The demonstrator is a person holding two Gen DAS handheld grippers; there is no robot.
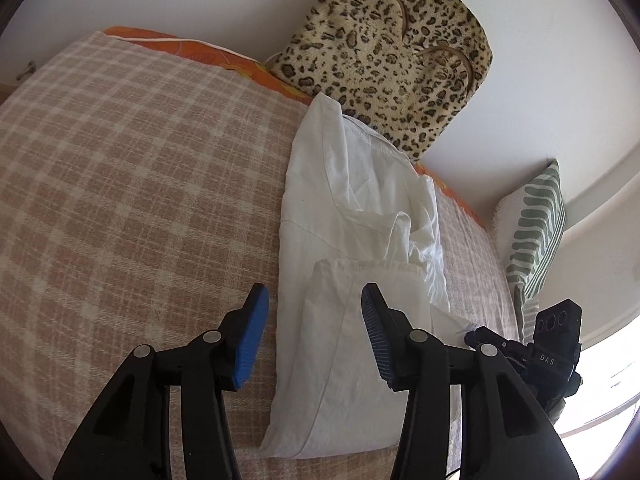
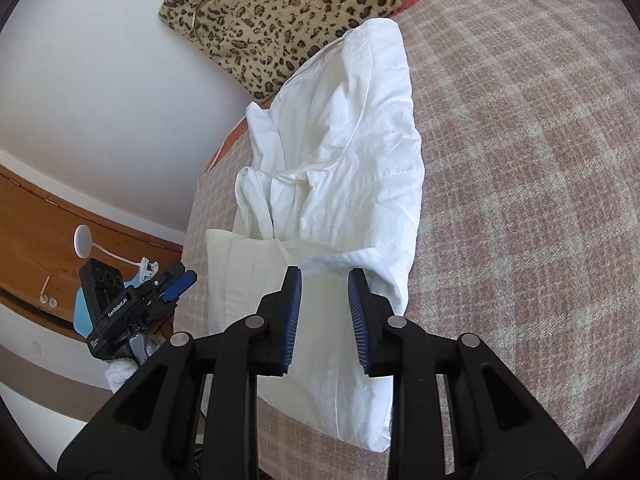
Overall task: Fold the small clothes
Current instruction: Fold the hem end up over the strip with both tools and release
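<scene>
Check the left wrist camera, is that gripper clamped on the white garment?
No, the left gripper is open above the white garment, pinching nothing.

One white garment (image 1: 352,216) on the bed; one plaid blanket (image 1: 132,168) covering it; one orange patterned sheet (image 1: 208,53) showing at the far edge. Cushions: two, one leopard-print (image 1: 392,48), one green-and-white striped (image 1: 536,224). Claws: two, left claw (image 1: 316,332) and right claw (image 2: 325,322), each with two blue-padded fingers (image 1: 252,336); one white round-headed lamp (image 2: 82,241).
</scene>
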